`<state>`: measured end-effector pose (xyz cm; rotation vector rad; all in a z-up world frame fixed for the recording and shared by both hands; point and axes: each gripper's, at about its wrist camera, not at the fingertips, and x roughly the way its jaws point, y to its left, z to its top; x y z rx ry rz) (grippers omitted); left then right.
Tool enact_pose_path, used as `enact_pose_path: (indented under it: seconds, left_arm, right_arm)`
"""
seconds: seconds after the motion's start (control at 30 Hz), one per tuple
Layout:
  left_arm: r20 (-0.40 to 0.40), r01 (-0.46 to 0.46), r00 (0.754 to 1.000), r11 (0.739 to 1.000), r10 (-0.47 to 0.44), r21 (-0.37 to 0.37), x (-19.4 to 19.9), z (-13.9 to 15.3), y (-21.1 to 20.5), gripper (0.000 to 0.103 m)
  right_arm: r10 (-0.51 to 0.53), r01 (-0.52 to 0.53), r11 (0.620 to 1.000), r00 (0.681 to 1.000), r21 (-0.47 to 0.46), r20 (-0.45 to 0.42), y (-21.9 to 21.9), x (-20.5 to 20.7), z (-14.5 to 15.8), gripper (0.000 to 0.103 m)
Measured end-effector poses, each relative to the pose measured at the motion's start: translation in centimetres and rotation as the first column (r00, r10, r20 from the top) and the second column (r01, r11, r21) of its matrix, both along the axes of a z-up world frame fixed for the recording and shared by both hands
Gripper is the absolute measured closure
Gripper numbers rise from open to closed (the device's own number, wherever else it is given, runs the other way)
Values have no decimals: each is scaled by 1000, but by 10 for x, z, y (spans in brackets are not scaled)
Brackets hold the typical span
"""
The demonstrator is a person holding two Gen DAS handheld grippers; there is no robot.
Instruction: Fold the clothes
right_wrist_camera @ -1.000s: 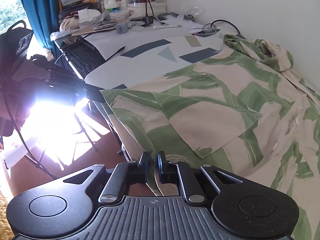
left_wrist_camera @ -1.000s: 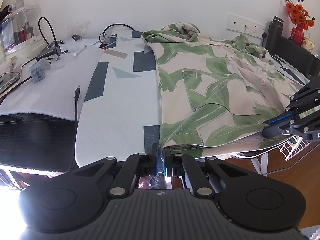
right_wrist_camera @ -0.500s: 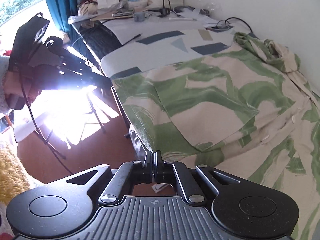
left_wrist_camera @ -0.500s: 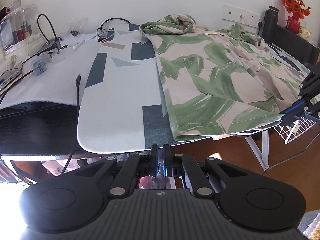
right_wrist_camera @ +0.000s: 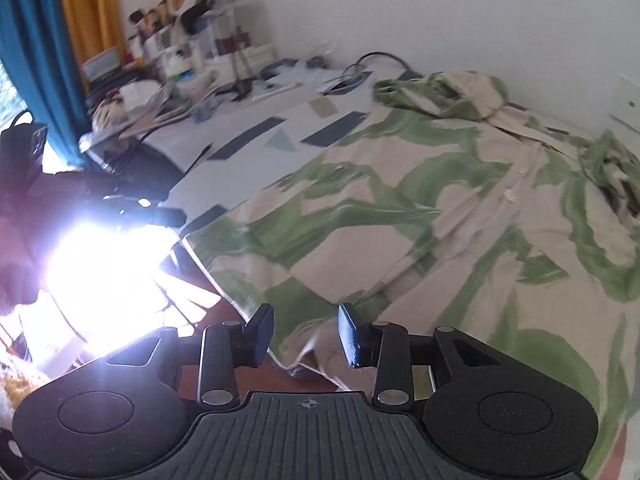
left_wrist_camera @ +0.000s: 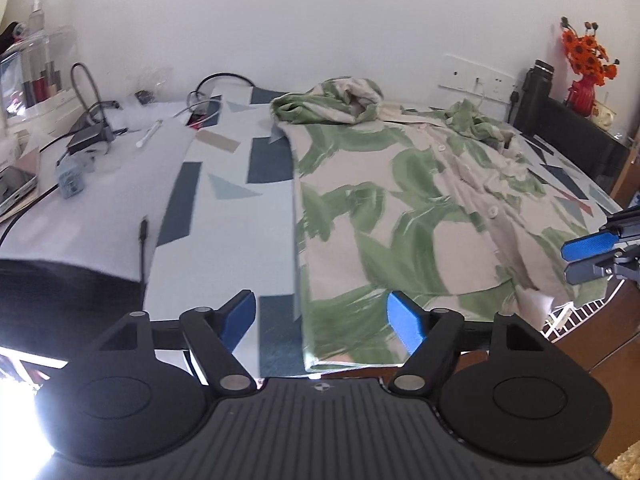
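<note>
The shirt (left_wrist_camera: 400,216), a cream button-front with broad green leaf strokes, lies spread face up on a table (left_wrist_camera: 240,240) covered by a pale cloth with blue-grey shapes, its collar end bunched toward the wall and its hem hanging just over the near edge. The left gripper (left_wrist_camera: 322,316) hovers above the hem's near left corner, its blue-padded fingers (left_wrist_camera: 402,322) opening wide with no cloth pressed between them. The right gripper (right_wrist_camera: 306,334) hangs over the other end of the hem, its jaws also opening; a loose fold of hem shows in the gap there, but the pads do not press on it.

The fabric looks thin, light and limp, likely to sag and crease wherever it is lifted and to slide easily on the smooth table cover. It should carry no real weight, so a pinch would probably hold it, though a single-layer grip may let the under layer drop away. The sensible holds appear to be the stitched hem corners or the side seams, where the cloth is doubled and firmer. The row of buttons (left_wrist_camera: 492,211) down the front is best avoided.
</note>
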<state>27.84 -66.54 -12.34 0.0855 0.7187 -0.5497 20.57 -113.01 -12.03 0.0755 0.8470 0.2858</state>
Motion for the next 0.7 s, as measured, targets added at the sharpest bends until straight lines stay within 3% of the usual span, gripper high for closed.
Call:
enact_pose_path:
  seconds: [0.07, 0.17, 0.33, 0.5, 0.7]
  left_arm:
    - [12, 60, 998, 998, -60, 6, 1, 2, -22, 18]
    - [31, 158, 987, 986, -160, 45, 1, 0, -55, 15]
    - [19, 251, 966, 955, -257, 159, 4, -16, -99, 12]
    - [-64, 249, 969, 950, -241, 189, 18, -32, -110, 12]
    - [-131, 216, 972, 958, -193, 188, 31, -38, -112, 0]
  right_arm:
    - [-112, 112, 994, 994, 10, 7, -23, -8, 2, 63]
    - [-284, 284, 959, 959, -4, -5, -59, -28, -4, 62]
    - [-477, 473, 869, 879, -147, 7, -94, -81, -28, 62]
    - [-579, 569, 791, 815, -224, 26, -97, -120, -64, 55]
    - [-627, 627, 717, 771, -304, 112, -80, -124, -104, 47]
